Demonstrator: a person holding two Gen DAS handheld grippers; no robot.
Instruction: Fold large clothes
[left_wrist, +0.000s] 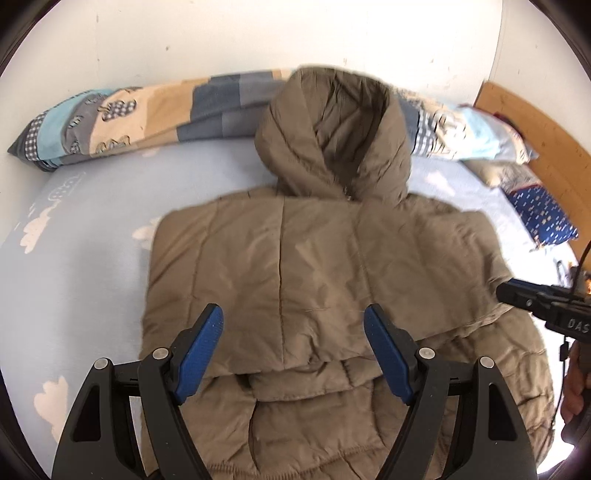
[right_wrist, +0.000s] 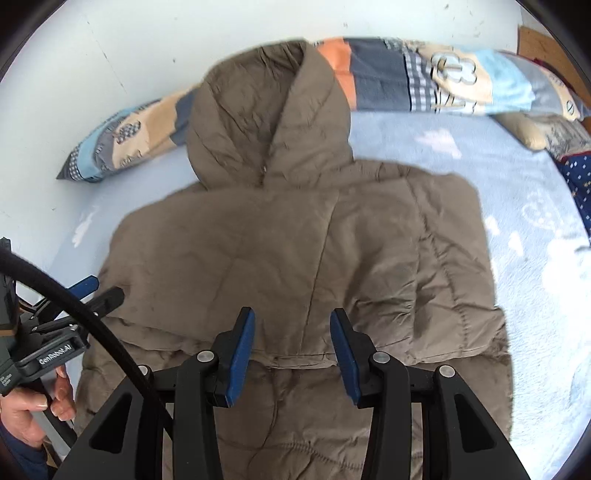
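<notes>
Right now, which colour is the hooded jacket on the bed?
Brownish khaki jacket, all one colour; the left wrist view shows it best.

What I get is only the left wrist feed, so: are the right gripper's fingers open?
Observer: Yes, the right gripper is open and empty, above the brown jacket.
Operator: What lies between its fingers?
Observer: The lower edge of the jacket's folded layer.
Operator: And my left hand?
Observer: Your left hand grips its handle, low beside the jacket's left edge.
</notes>
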